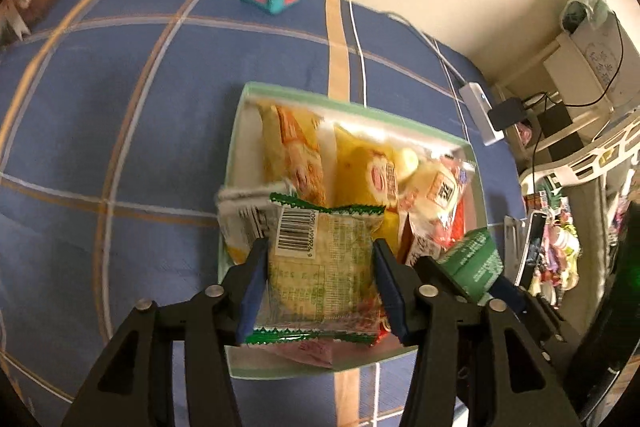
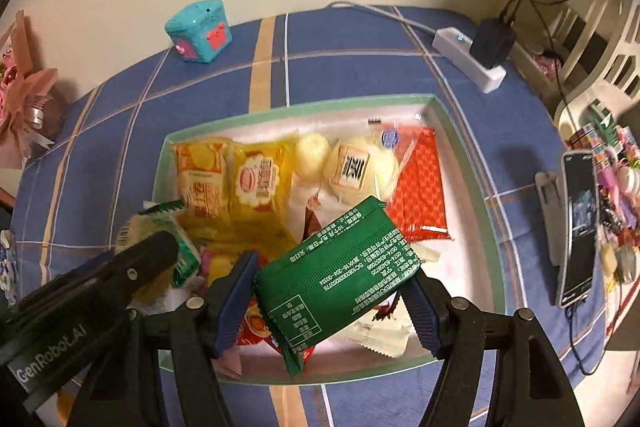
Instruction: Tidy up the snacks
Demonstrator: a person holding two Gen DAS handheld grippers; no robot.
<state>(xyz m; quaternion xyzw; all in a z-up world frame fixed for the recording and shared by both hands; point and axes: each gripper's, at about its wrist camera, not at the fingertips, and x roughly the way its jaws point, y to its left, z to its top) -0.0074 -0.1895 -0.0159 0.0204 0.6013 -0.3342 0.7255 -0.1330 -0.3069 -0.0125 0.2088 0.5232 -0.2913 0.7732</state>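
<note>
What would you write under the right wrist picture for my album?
Right gripper holds a green packet over a box full of snacks.

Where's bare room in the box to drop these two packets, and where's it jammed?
Free: white floor of the box in the right near corner, between the red packet and the right wall. The far-left strip, behind the orange packet, is also bare. Crowded: centre and left near, under both tongs.

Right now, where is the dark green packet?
The green packet is gripped in the right tongs, held tilted over the near part of the snack box, right of the left tongs' barcode packet.
</note>
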